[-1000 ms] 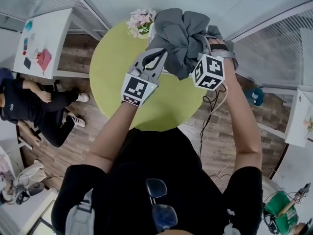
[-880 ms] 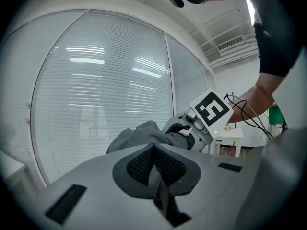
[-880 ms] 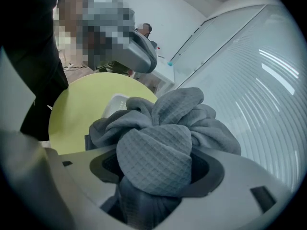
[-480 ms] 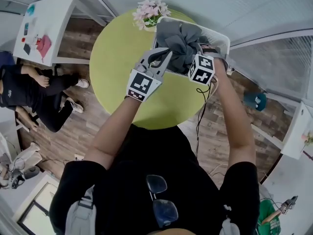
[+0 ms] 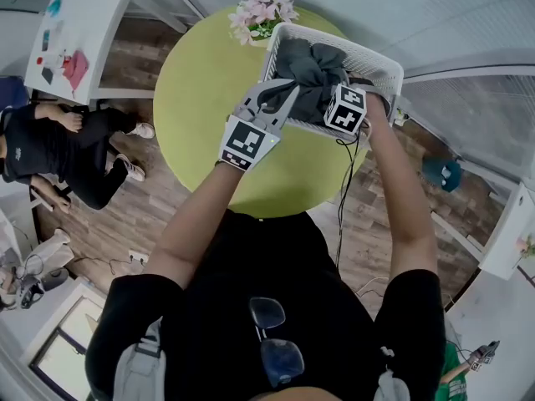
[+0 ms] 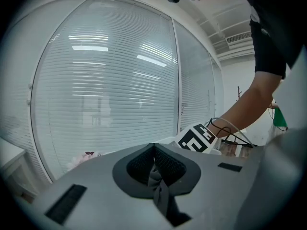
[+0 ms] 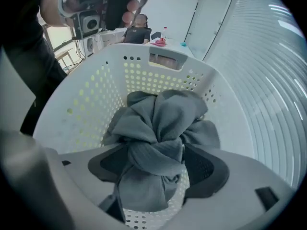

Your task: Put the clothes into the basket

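A crumpled grey garment (image 5: 309, 63) hangs into the white perforated basket (image 5: 380, 61) at the far side of the round green table (image 5: 205, 98). My left gripper (image 5: 272, 98) is over the basket's near rim. In the left gripper view it (image 6: 154, 169) is shut on a thin twist of the grey cloth (image 6: 161, 195). My right gripper (image 5: 332, 87) reaches into the basket. In the right gripper view the garment (image 7: 158, 128) is bunched between its jaws (image 7: 156, 169), which are opening, with the pads still against the cloth. The basket's wall (image 7: 96, 95) surrounds the bundle.
A pot of pink flowers (image 5: 261, 13) stands on the table just left of the basket. A person (image 5: 50, 153) sits on the wooden floor at left, near a white table (image 5: 79, 36). Glass walls with blinds stand behind the basket.
Both grippers have lowered the grey garment from high above the table down into the basket. The bundle now sits inside the basket walls.
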The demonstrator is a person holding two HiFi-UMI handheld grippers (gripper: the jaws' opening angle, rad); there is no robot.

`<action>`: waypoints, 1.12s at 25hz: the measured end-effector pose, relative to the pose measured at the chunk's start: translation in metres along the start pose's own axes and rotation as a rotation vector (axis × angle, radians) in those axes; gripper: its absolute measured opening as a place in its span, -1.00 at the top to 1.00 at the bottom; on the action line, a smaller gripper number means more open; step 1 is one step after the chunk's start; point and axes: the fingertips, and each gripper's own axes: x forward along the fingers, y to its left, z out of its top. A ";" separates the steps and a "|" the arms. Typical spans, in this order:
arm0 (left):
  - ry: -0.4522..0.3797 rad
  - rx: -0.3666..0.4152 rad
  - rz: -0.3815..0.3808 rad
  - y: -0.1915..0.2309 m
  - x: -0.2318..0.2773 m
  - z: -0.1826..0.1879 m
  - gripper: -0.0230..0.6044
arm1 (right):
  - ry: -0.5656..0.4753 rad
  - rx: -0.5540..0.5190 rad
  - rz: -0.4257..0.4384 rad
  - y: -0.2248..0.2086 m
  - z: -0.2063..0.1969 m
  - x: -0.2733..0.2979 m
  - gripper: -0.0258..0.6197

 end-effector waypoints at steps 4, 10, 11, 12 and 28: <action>-0.002 -0.015 -0.019 -0.002 0.005 0.000 0.90 | -0.083 0.067 -0.054 -0.017 0.008 -0.024 -0.21; -0.010 0.001 -0.004 -0.005 0.006 0.011 0.90 | -0.206 0.153 -0.072 -0.017 0.016 -0.063 -0.21; -0.011 0.003 -0.003 -0.007 0.005 0.012 0.90 | -0.243 0.184 -0.069 -0.015 0.019 -0.070 -0.21; -0.013 0.007 -0.003 -0.009 0.004 0.014 0.90 | -0.288 0.224 -0.065 -0.013 0.022 -0.078 -0.20; -0.183 0.061 -0.081 -0.079 -0.072 0.072 0.90 | -1.032 0.660 -0.330 0.055 0.078 -0.258 0.81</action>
